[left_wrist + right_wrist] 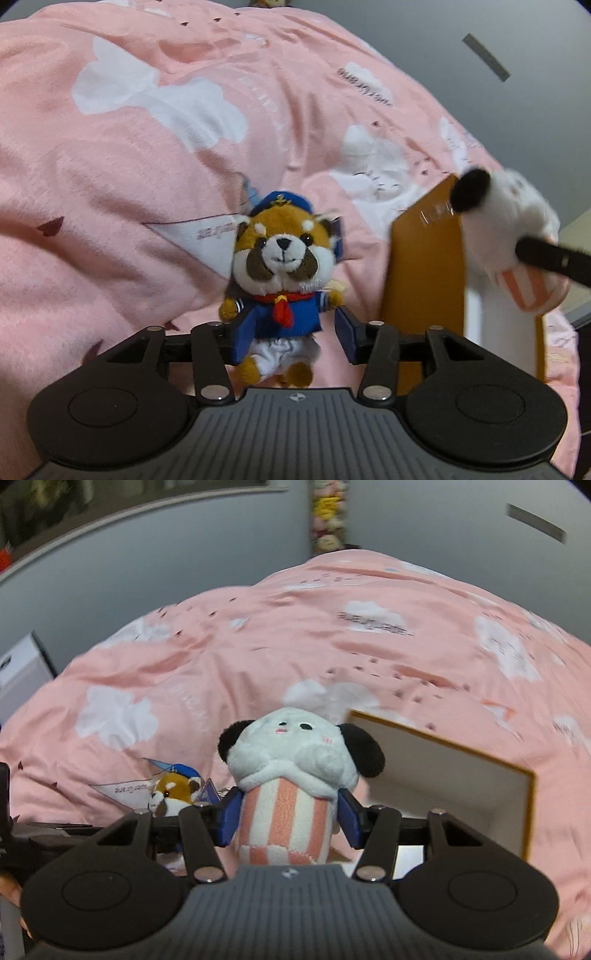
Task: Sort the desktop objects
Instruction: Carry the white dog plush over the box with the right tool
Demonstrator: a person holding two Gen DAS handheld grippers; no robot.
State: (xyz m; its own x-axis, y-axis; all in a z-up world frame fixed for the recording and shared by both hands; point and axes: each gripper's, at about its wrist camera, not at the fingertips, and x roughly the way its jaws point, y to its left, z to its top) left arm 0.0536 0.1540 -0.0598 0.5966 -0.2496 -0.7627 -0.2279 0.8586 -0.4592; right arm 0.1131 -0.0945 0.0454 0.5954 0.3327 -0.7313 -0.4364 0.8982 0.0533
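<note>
A red panda plush (280,273) in a blue sailor suit and cap stands upright on the pink cloth between the jaws of my left gripper (293,334). The left pad lies against its side and the right pad stands clear of it, so the gripper is open. My right gripper (290,819) is shut on the pink-and-white striped body of a white plush with black ears (295,753), held in the air. An orange-edged box (443,775) with a white inside sits open just to its right. In the left wrist view the white plush (517,221) hangs blurred over that box (421,266).
A pink cloth with white clouds (147,147) covers the whole surface in soft folds. A grey wall (184,554) stands behind it. A white box (22,672) sits at the far left. The red panda plush (171,794) lies left of my right gripper.
</note>
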